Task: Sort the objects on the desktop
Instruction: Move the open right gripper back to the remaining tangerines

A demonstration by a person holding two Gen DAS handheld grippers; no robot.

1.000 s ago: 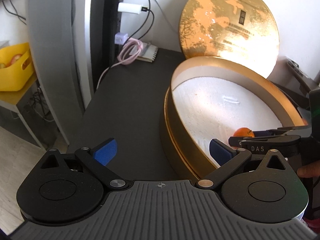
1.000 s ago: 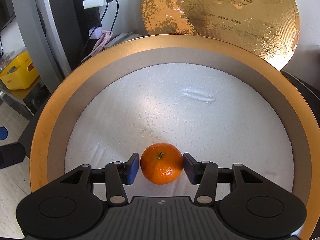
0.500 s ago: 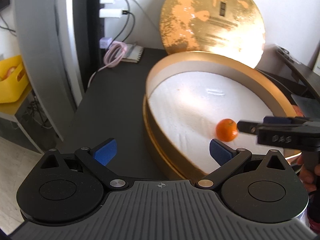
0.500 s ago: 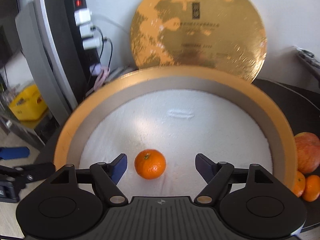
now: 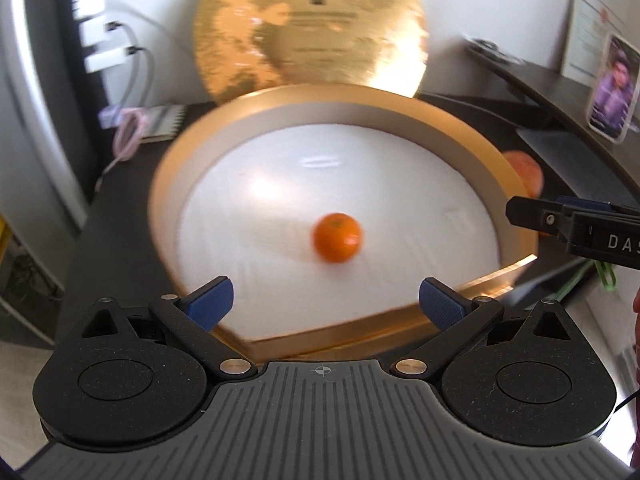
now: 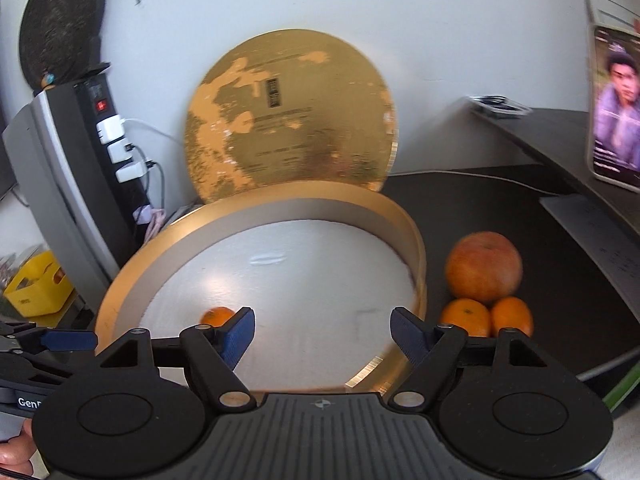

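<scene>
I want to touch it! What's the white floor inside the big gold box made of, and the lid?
White floor: probably foam, matte and pebbly, with a dent. Gold lid leaning on the wall: probably foil-covered card, shiny with worn patches.

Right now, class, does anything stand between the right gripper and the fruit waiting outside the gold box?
Nothing visible does. The right gripper is open; two small oranges and a big fruit lie on the dark desk, beside the gold box wall.
</scene>
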